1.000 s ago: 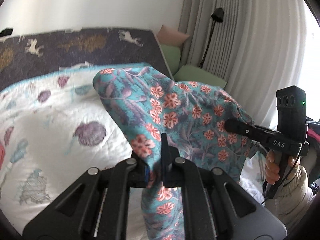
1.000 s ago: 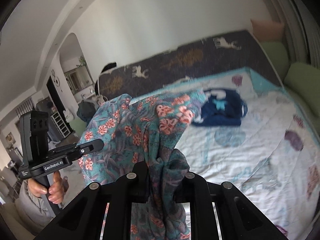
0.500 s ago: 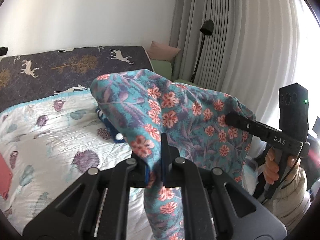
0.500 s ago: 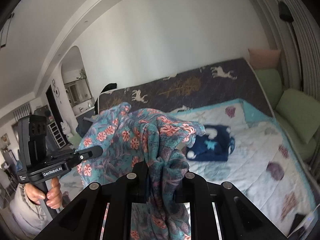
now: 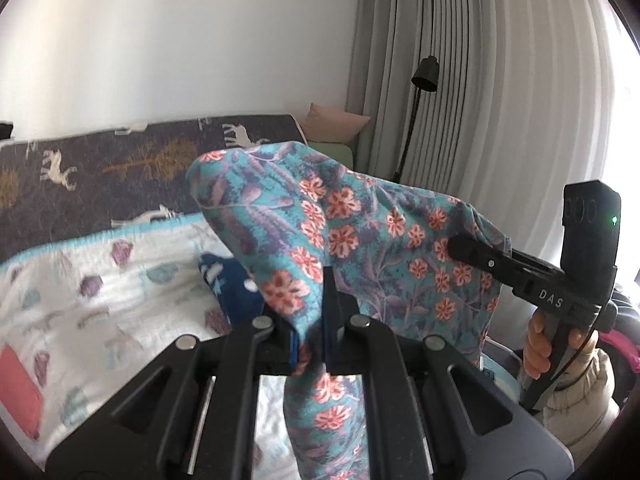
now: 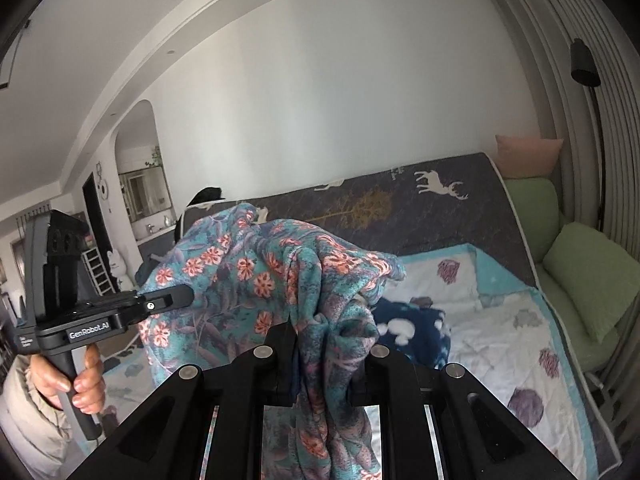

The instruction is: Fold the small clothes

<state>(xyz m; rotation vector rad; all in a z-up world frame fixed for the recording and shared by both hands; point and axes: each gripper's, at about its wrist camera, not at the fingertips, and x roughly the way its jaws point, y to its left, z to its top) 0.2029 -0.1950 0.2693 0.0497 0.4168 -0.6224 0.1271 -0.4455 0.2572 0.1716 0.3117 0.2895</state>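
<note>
Since the earlier frames both tongs have been raised with the cloth, so that more wall and less bed shows behind them, and the navy garment now appears just beyond the left tongs.

Left tongs (image 5: pixel 311 312): closed tight on an edge of the floral garment (image 5: pixel 344 232), with fabric pinched between the pads and a tail hanging straight down below them. Right tongs (image 6: pixel 323 344): closed to a narrow gap on a thicker bunched fold of the same garment, with more cloth hanging below.

Position of the garment: lifted clear of the bed (image 6: pixel 496 320), spanning between the two tongs. Its long axis runs roughly level from one grip to the other, and the upper edge arches above both. Seen from the left wrist, the right tongs (image 5: pixel 456 246) enter the cloth from the far right side; seen from the right wrist, the left tongs (image 6: pixel 184 294) enter from the far left.

Count: one floral garment, two tongs, both engaged on it.

Beyond the tongs: one navy garment (image 6: pixel 408 328) with white marks lies on the bed, ahead of and below the held cloth. One red item (image 5: pixel 18 388) lies at the bed's near left. Two green cushions (image 6: pixel 592 276) and one pink cushion (image 6: pixel 528 156) lie to the right, beside a floor lamp (image 5: pixel 424 80) and curtains (image 5: pixel 480 80).
</note>
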